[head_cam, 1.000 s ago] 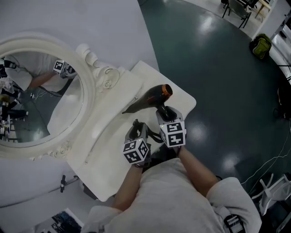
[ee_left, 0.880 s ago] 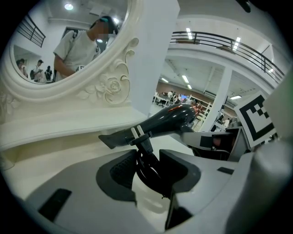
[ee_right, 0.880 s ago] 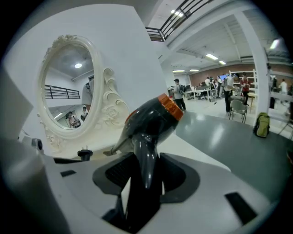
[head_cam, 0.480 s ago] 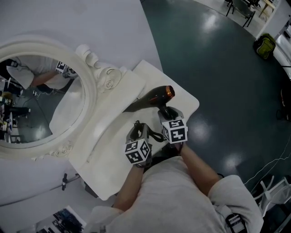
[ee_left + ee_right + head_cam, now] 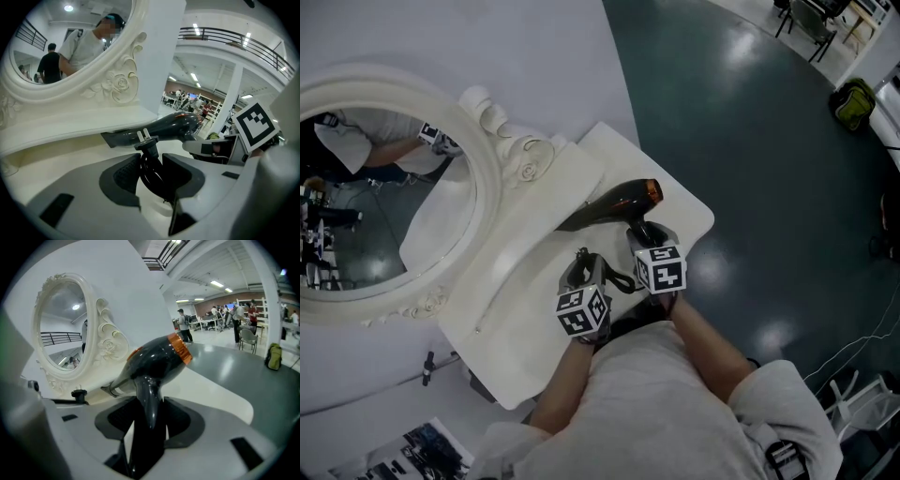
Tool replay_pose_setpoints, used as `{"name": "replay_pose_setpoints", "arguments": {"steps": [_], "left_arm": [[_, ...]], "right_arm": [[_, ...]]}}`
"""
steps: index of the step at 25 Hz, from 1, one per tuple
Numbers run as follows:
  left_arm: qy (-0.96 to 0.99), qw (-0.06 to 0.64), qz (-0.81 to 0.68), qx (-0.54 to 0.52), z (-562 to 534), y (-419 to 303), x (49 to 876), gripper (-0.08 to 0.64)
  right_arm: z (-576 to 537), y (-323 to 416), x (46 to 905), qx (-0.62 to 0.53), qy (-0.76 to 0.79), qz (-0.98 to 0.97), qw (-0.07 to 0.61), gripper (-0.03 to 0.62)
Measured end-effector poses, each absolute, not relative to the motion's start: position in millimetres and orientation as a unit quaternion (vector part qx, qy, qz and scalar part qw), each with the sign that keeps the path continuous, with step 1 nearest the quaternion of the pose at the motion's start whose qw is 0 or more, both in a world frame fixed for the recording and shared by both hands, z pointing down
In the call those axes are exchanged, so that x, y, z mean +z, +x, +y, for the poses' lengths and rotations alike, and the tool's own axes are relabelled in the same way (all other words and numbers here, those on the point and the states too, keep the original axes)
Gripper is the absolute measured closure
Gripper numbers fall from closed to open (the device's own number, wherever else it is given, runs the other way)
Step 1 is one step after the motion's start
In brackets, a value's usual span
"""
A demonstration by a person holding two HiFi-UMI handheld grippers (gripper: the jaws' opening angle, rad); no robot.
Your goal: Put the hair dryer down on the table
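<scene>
The black hair dryer (image 5: 614, 203) with an orange ring lies nearly level just over the white dressing table (image 5: 534, 314), nozzle toward the mirror. I cannot tell whether it touches the top. My right gripper (image 5: 649, 236) is shut on its handle (image 5: 149, 401), which fills the gap between the pads. To its left, my left gripper (image 5: 586, 269) has just been closing its jaws. It is shut on the coiled black power cord (image 5: 152, 171), whose plug (image 5: 146, 139) sticks up above the pads. The left gripper view shows the dryer (image 5: 173, 125) right behind the plug.
An ornate white oval mirror (image 5: 384, 197) stands on the table's far left and reflects the person and the room. The table's right edge (image 5: 698, 220) drops to a dark green floor (image 5: 750, 122). A green bag (image 5: 855, 98) and chairs stand far off.
My right gripper has sunk a little toward the tabletop with the hair dryer. The left gripper has kept its place with the cord between its jaws.
</scene>
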State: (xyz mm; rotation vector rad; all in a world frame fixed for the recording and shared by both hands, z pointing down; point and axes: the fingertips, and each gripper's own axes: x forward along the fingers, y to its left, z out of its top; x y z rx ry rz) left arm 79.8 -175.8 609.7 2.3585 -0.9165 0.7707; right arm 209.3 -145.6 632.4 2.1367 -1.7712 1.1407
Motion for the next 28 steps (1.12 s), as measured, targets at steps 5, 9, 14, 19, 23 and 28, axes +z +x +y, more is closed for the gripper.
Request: {"name": "replay_pose_setpoints", "arguments": {"steps": [5, 9, 14, 19, 23, 28], "left_arm": [[0.863, 0.245, -0.331, 0.293, -177, 82, 614, 0.413], [0.860, 0.245, -0.333, 0.298, -179, 80, 617, 0.413], [0.857, 0.245, -0.337, 0.301, -180, 75, 620, 0.414], [0.853, 0.250, -0.346, 0.300, -181, 68, 624, 0.416], [0.851, 0.251, -0.350, 0.300, -181, 63, 624, 0.416], [0.851, 0.250, -0.352, 0.298, -182, 60, 623, 0.417]], "right_arm": [[-145, 209, 639, 0.388, 0.709, -0.585, 0.070, 0.405], [-146, 206, 649, 0.400, 0.707, -0.579, 0.069, 0.405], [-144, 200, 654, 0.407, 0.707, -0.574, 0.071, 0.402], [-146, 197, 658, 0.409, 0.704, -0.576, 0.075, 0.401], [-147, 195, 660, 0.413, 0.701, -0.576, 0.077, 0.400], [-149, 192, 661, 0.415, 0.699, -0.576, 0.080, 0.400]]}}
